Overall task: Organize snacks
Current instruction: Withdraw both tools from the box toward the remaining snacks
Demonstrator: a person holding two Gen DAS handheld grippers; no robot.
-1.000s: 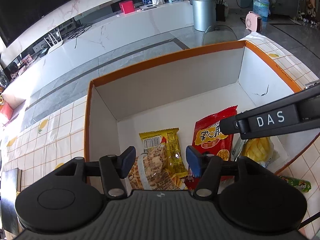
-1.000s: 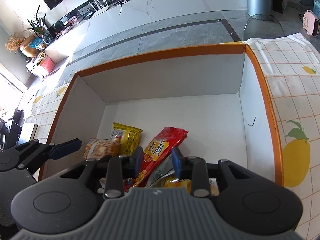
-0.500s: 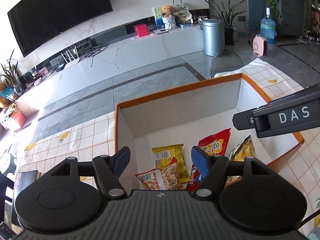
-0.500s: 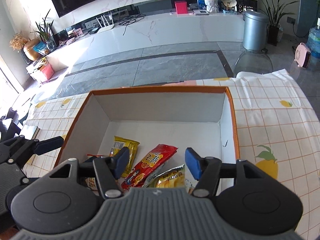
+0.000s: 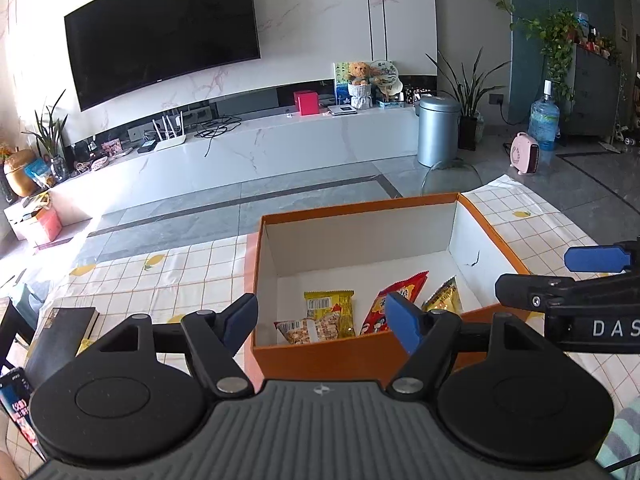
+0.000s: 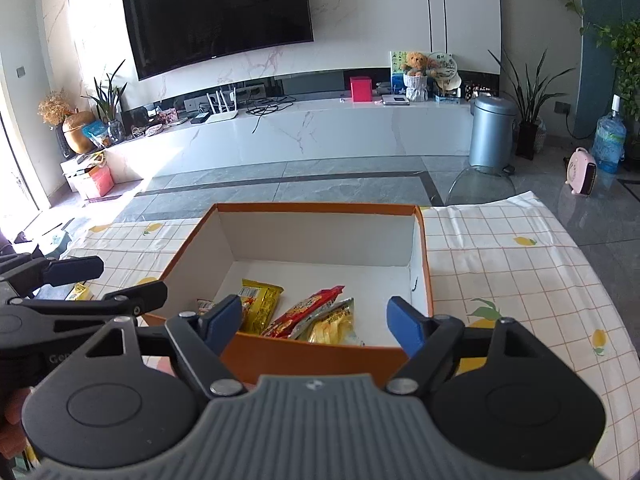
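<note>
An orange box [image 5: 320,356] with a white inside stands on the table and holds several snack packets: a yellow one [image 5: 330,312], a clear peanut one [image 5: 308,330], a red one [image 5: 394,294] and a gold one [image 5: 442,300]. My left gripper [image 5: 320,314] hovers above and before the box's near wall, its jaws opening with nothing between them. My right gripper [image 6: 314,314] hangs beside it at the same wall, jaws opening and empty too. The red packet [image 6: 308,308] and gold packet [image 6: 334,322] lie loose on the box floor.
A check tablecloth with lemons [image 6: 520,280] covers the table. A black book [image 5: 60,340] and a phone [image 5: 16,404] lie at the left near corner. A clear chair back [image 6: 480,184] stands beyond the table's far edge.
Both grippers have drawn back and risen out of the box. The right jaws, narrow around the red packet before, have spread and left it in the box. The left jaws have widened.
</note>
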